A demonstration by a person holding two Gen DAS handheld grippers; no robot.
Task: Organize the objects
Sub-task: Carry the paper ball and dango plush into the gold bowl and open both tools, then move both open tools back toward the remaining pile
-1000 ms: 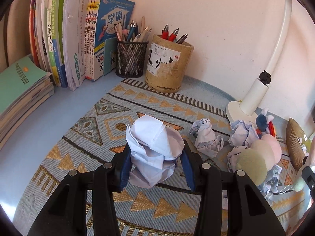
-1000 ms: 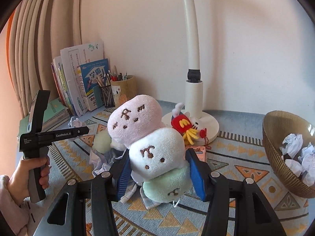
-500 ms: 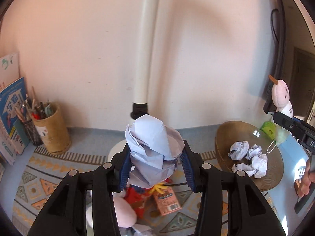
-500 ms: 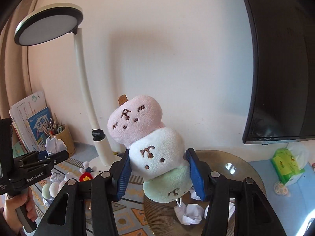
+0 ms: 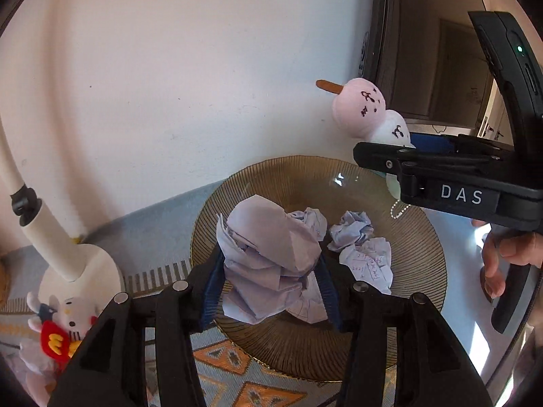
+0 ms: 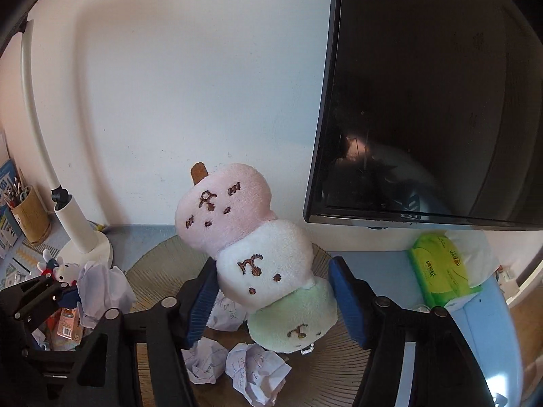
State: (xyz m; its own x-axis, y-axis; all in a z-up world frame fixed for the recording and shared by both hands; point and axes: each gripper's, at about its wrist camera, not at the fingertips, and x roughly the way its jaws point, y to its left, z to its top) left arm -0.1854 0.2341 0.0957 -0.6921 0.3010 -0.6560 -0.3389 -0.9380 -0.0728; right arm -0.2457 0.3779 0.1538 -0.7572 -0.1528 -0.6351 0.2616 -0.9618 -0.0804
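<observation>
- Left wrist view, taken from its left edge: the lamp base (image 5: 85, 268) stood at lower left with a small white plush cat (image 5: 64, 318) leaning on it, both on the patterned mat (image 5: 244, 366) that covered the bench.
- At lower centre the left gripper (image 5: 269, 285) had its blue fingers (image 5: 212, 285) closed on a crumpled paper ball (image 5: 268, 257), which hung over the near part of the ribbed brown bowl (image 5: 417, 271).
- Right of it, three more paper wads (image 5: 353, 234) already lay in the bowl.
- To do the drop well, I judged the ball should go a little further toward the bowl's middle, then be let go by parting the fingers low, so the light paper would not bounce over the rim.
- At upper right the right gripper (image 5: 390, 166) carried the dango plush (image 5: 366, 108) above the bowl's far rim; the person's hand (image 5: 502, 254) held its handle.
- Right wrist view, left to right: the left gripper with its paper showed at lower left; at centre the right fingers (image 6: 200, 305) stood only partly closed, the left one touching the plush (image 6: 258, 254), the right one seemingly clear of it.
- That plush did not belong with the scrap; the tissue pack (image 6: 444, 268) under the monitor (image 6: 434, 101) marked open bench at right.
- Against half a second before, the left view had tipped down from the lamp stem to the bowl, and the plush had tilted over it.
</observation>
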